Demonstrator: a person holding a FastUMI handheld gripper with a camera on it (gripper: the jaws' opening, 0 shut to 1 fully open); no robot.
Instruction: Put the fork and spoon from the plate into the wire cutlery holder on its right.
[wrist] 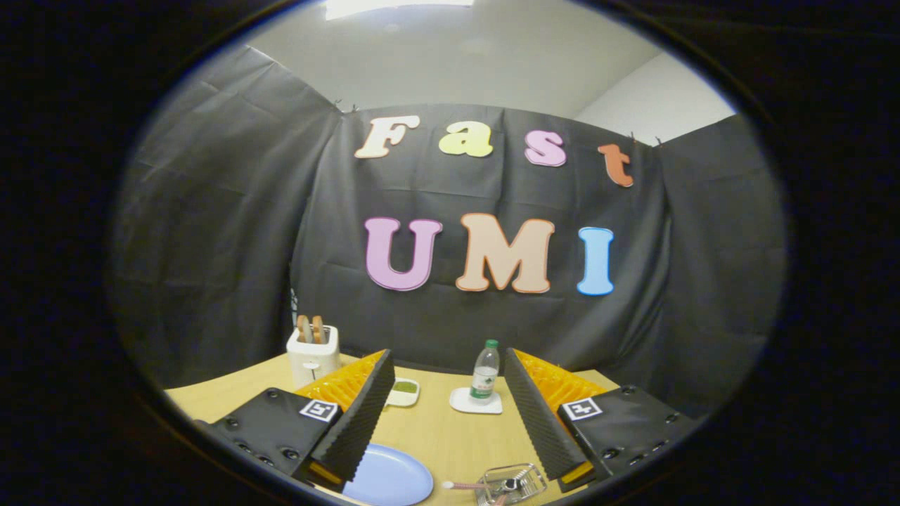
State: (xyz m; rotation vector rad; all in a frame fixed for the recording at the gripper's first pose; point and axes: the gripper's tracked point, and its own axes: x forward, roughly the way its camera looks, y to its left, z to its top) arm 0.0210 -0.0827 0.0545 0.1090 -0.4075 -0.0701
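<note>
My gripper (448, 365) is open and held well above the wooden table (450, 429), with nothing between its fingers. Below the left finger (358, 414) lies a pale blue plate (389, 479); the part I can see is bare. To its right, under the right finger (538, 414), stands the wire cutlery holder (524, 476). A pink-handled utensil (460, 485) rests in it, its white-tipped handle sticking out towards the plate. Something metallic (508, 484) also lies inside; I cannot tell whether it is a fork or a spoon.
Beyond the fingers a water bottle (485, 371) stands on a white coaster (465, 402). A small white dish (404, 392) with something green sits left of it. A white toaster (313, 355) holding bread slices stands at the far left by the cloth wall.
</note>
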